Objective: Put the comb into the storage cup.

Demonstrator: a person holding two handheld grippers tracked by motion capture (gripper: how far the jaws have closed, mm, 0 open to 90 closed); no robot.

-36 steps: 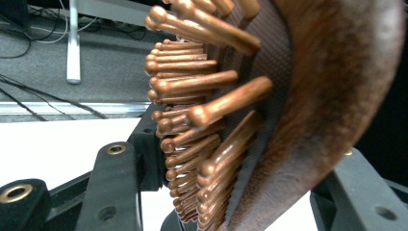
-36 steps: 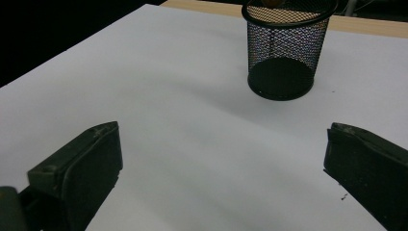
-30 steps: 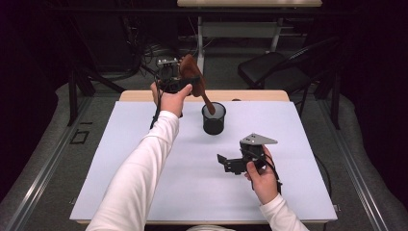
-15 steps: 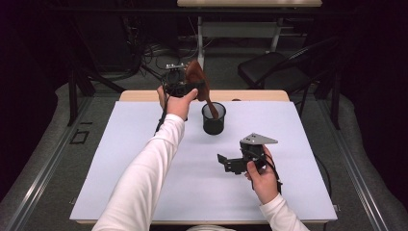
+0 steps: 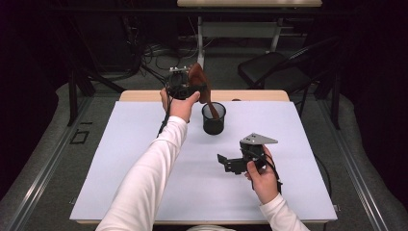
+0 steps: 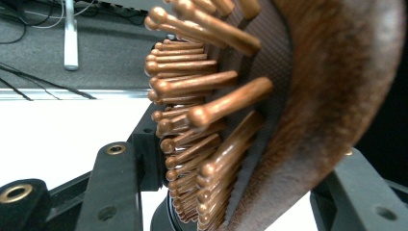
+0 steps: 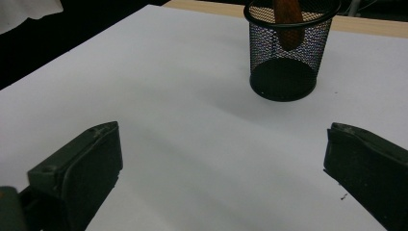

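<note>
Our left gripper (image 5: 185,89) clamps the brown wooden paddle hairbrush (image 5: 198,79), its handle already inside the black mesh cup (image 5: 213,119) below. We judge only release remains. Our right gripper (image 5: 235,162) sits wide open, empty.

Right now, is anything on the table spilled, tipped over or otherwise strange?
Nothing stands out. The mesh cup stands upright on the white table, and the wooden hairbrush, held by the left tongs, has its handle inside the cup. The right tongs are open.

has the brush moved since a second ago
Yes. The brush has shifted right toward the mesh cup, and its handle is now inside it.
</note>
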